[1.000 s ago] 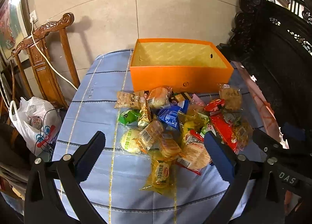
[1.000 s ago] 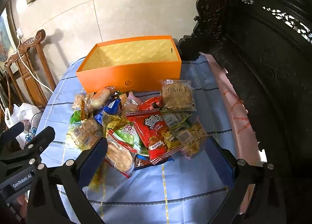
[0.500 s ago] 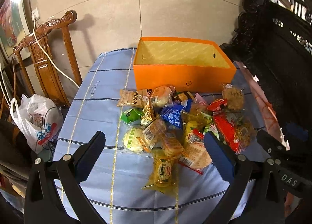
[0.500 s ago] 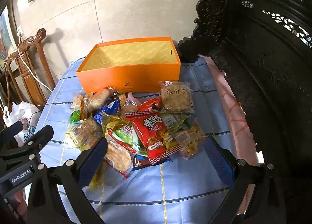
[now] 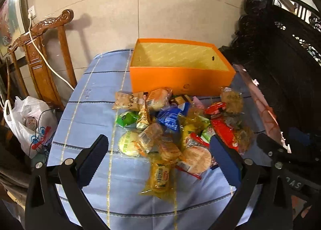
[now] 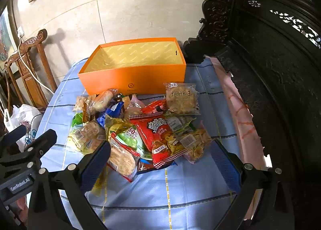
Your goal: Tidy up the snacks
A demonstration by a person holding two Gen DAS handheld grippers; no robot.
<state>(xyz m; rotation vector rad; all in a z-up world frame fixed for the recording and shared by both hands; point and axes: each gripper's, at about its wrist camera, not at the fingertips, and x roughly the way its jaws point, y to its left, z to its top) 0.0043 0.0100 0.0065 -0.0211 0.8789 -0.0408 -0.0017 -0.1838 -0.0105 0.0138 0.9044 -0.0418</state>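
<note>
Right wrist view alone reads the peach-crisp packet (image 6: pixel 181 97) beside my orange box (image 6: pixel 132 78); left shows a plastic bag (image 5: pixel 30 121). Both tools (image 5: pixel 158 158) (image 6: pixel 160 161) released, holding nothing.

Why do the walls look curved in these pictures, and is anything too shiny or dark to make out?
Left wrist view: the fisheye lens bends the tiled wall and darkens the corners; the carved wooden chair casts a soft shadow on the wall. Right wrist view: same bending; the carved dark wood furniture is deep in shadow, while the clear snack wrappers catch small glints; the printing stays readable.
</note>
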